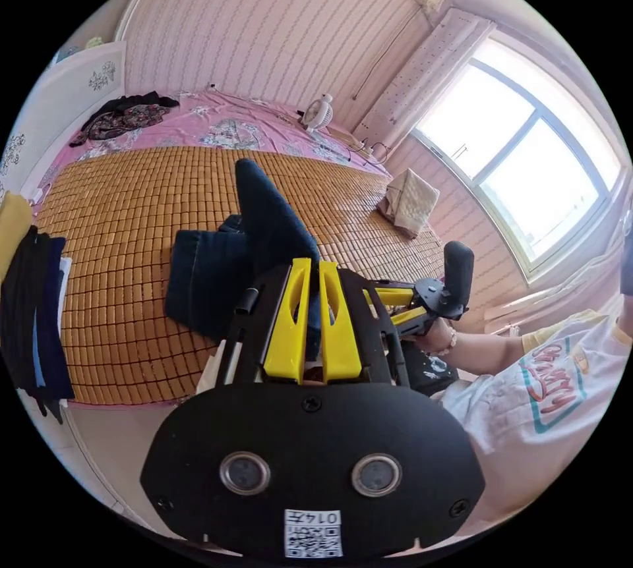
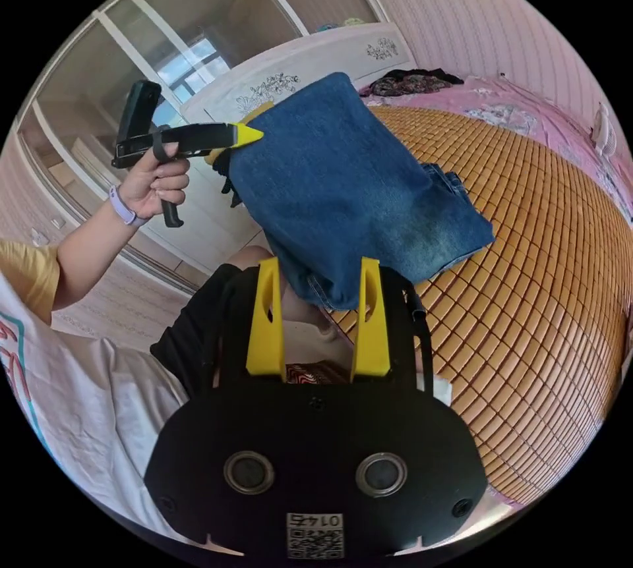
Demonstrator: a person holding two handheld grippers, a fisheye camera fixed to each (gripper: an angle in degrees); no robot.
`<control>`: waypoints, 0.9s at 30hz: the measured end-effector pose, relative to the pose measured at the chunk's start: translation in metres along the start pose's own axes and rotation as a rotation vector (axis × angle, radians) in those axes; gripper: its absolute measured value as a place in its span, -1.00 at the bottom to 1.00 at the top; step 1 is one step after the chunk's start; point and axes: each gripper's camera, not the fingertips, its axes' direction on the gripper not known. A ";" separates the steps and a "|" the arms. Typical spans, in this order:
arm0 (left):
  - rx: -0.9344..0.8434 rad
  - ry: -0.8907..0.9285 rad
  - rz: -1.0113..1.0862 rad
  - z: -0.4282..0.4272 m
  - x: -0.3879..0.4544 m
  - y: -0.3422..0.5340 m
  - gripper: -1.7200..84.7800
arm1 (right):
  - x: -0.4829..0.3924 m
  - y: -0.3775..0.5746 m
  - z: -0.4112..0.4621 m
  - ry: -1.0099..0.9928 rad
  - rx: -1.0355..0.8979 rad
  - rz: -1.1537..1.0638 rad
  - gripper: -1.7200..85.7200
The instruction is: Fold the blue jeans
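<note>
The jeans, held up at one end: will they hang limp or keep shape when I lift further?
Likely floppy: the blue jeans drape from the left gripper, shut on a corner, down to the bamboo mat. Probably heavy for cloth, with thick folded layers bunched on the mat. The right gripper is open, so the free edge may sag.

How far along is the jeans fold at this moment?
Part done: the blue jeans already lie doubled on the bamboo mat. In hand: the left gripper pinches one end, lifted up. The right gripper is open beside the hem. Left: laying that end over.
</note>
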 end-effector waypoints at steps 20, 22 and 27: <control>-0.020 -0.130 -0.180 0.028 -0.088 0.061 -0.98 | 0.173 0.162 -0.156 0.514 0.166 0.850 -0.90; -0.042 -0.167 -0.229 0.023 -0.105 0.069 -0.97 | 0.170 0.158 -0.157 0.487 0.173 0.823 -0.88; -0.093 -0.183 -0.360 0.037 -0.152 0.077 -0.76 | 0.150 0.084 -0.100 0.359 0.011 0.520 -0.77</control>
